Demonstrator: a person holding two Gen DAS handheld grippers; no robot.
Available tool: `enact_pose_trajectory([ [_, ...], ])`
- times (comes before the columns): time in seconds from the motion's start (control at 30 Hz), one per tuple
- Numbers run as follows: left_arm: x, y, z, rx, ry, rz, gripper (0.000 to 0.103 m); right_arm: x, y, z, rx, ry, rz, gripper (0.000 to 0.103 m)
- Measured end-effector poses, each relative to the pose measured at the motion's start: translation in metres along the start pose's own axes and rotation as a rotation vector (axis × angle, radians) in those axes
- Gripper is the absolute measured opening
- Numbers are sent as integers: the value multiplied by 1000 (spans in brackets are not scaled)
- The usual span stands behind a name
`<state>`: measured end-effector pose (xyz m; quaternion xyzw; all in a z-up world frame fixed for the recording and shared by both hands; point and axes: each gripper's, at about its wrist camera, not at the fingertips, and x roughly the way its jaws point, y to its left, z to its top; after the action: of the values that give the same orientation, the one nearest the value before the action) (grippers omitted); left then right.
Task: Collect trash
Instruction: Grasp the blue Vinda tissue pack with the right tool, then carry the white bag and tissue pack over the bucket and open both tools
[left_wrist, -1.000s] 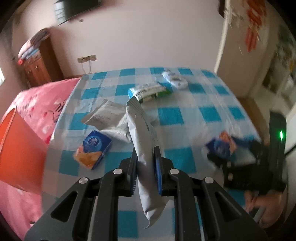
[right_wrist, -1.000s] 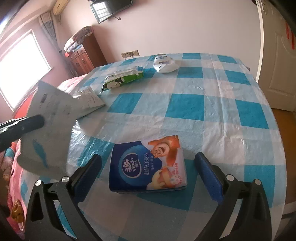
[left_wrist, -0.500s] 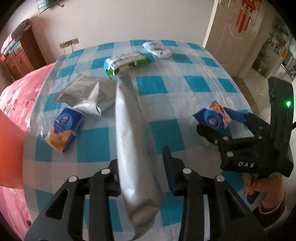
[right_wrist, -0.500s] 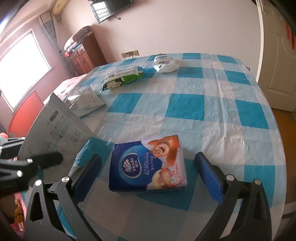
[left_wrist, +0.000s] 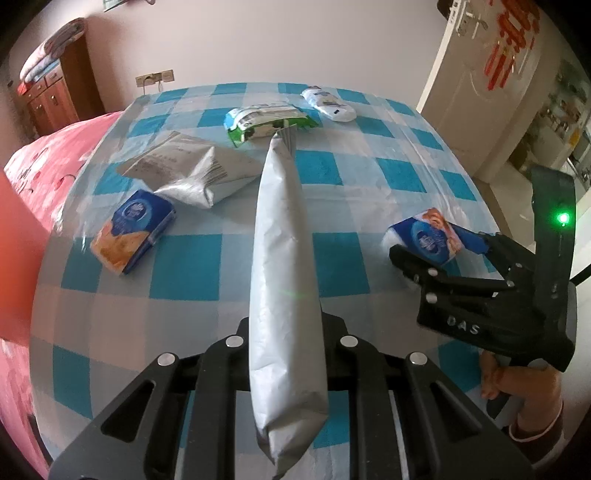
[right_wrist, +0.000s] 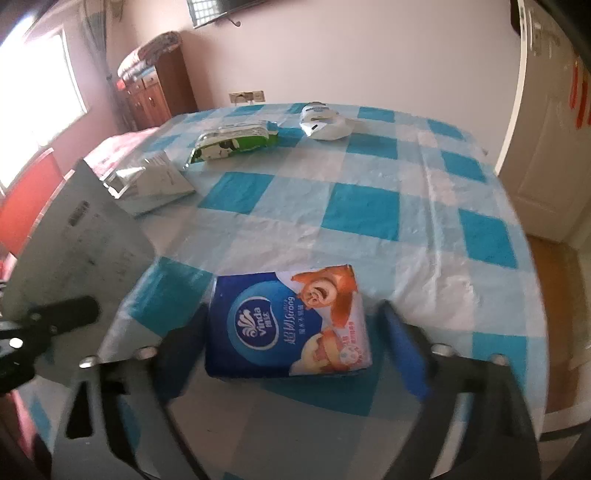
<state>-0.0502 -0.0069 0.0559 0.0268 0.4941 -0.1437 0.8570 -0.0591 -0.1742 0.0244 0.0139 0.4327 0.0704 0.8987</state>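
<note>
Across the blue-and-white checked tablecloth (left_wrist: 192, 266) lie scattered wrappers. At six o'clock in the left wrist view, the left gripper (left_wrist: 286, 334) is clamped tight on a long silver foil bag (left_wrist: 280, 236), which sticks up and away toward twelve o'clock. At nine o'clock from the bag lies a blue Vinda tissue pack (left_wrist: 135, 229); just beyond it, at eleven o'clock, a crumpled silver pouch (left_wrist: 192, 170). Near twelve o'clock rest a green-and-white wrapper (left_wrist: 266, 123) and, beside it at one o'clock, a white packet (left_wrist: 328, 105). At three o'clock the right gripper (left_wrist: 436, 240) straddles a second Vinda tissue pack (right_wrist: 288, 321). In the right wrist view its jaws have just been closing, with that pack flat on the cloth between them; the blue pad at four o'clock stands just clear of the pack's edge, and the dark finger at eight o'clock sits right by the opposite side, contact unclear through blur. An orange-red bin (left_wrist: 14, 258) fills the nine o'clock edge.
</note>
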Motion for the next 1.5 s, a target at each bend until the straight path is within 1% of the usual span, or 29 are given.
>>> enact_pose_trajectory([
  [0.23, -18, 14, -11, -20, -42, -18, 19, 0, -3, 0, 11, -6, 2, 73],
  [0.5, -41, 37, -23, -43, -100, -23, 19, -15, -1, -2, 24, -78, -44, 73],
  [0.63, -50, 47, -27, -42, -130, -9, 19, -14, 6, -3, 60, -63, -1, 73],
  [0.83, -66, 67, -32, -69, -179, -13, 19, -24, 32, 2, 40, -63, 19, 73],
  [1.07, -88, 98, -34, -109, -241, 4, 19, -32, 63, 14, 28, -25, 87, 73],
  [1.2, -111, 118, -32, -138, -299, 14, 19, -38, 84, 26, 8, -15, 127, 73],
  [1.4, -146, 150, -26, -189, -387, 53, 19, -51, 131, 54, -56, -20, 226, 73],
  [1.5, -165, 170, -22, -213, -436, 93, 19, -60, 164, 74, -111, -30, 289, 73],
])
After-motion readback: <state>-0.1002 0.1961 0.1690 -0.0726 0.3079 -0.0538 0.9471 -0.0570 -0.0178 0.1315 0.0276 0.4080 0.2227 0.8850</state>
